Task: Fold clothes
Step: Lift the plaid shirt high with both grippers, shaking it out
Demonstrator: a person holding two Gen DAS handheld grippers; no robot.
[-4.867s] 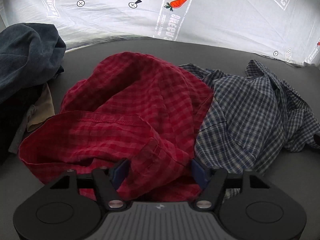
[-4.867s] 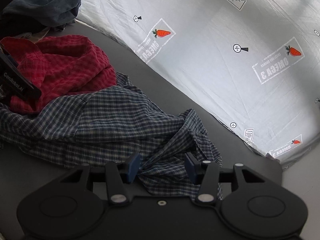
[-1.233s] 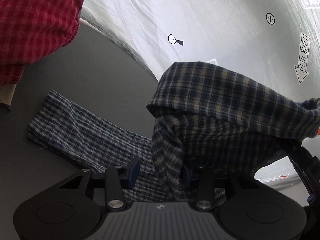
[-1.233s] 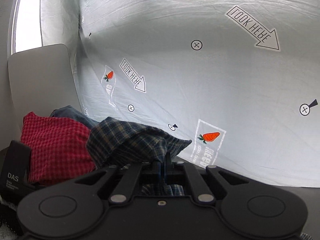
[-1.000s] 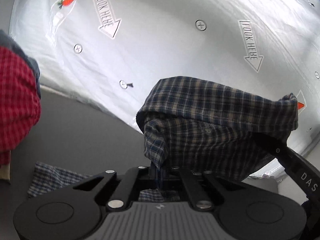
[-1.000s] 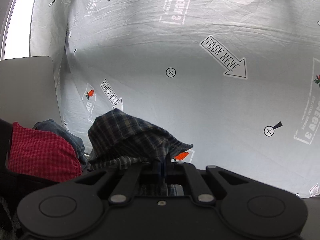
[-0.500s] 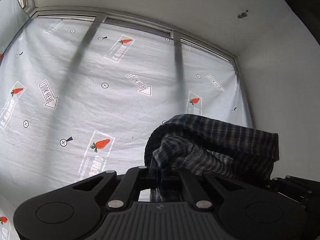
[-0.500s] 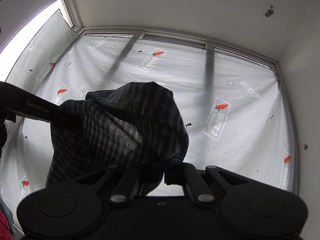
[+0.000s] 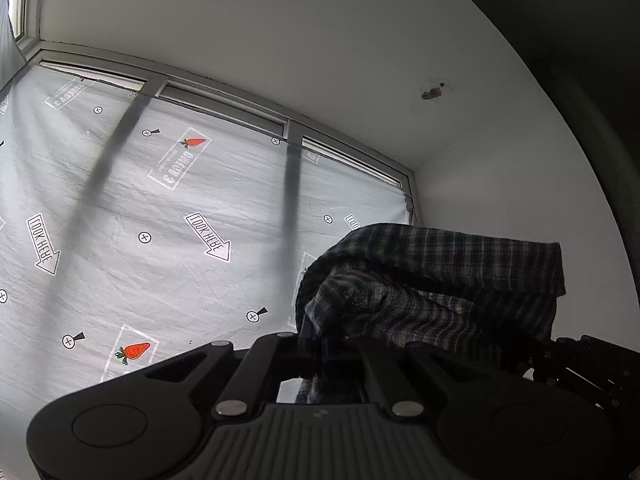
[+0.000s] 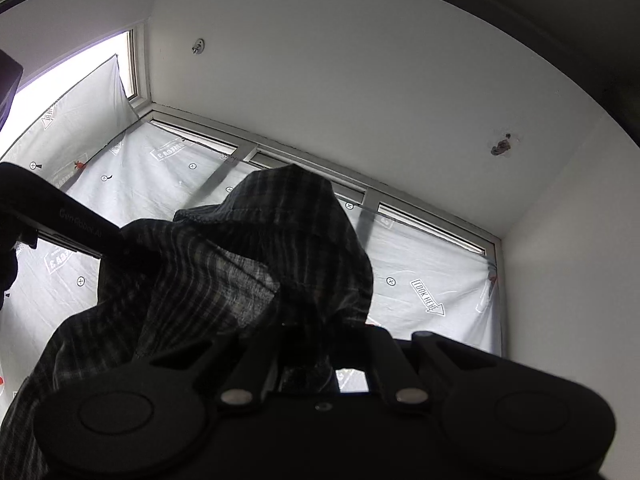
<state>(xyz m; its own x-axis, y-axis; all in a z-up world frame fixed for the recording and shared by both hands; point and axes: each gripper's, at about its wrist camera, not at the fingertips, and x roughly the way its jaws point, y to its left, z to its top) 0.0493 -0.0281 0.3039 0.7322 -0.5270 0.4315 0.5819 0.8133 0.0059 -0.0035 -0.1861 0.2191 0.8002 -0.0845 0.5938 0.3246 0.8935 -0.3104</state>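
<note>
Both wrist views tilt up toward the ceiling. The blue plaid shirt [image 9: 432, 280] hangs bunched in the air, with my left gripper [image 9: 320, 344] shut on its edge. In the right wrist view the same plaid shirt [image 10: 264, 256] drapes dark against the light, and my right gripper [image 10: 304, 344] is shut on another part of it. The right gripper's black body [image 9: 592, 364] shows at the right edge of the left wrist view. The left gripper's body [image 10: 76, 224] reaches in from the left of the right wrist view. The table and the other clothes are out of sight.
A pale sheet [image 9: 160, 220] printed with carrots and arrows covers the window wall. Above it run the window frame [image 9: 224, 96] and the white ceiling [image 10: 360, 80]. A white side wall [image 10: 568, 260] stands at the right.
Both grippers have risen high with the plaid shirt and tipped upward. The table, the red shirt and the dark clothes have dropped out of view; ceiling and window top now fill the frames.
</note>
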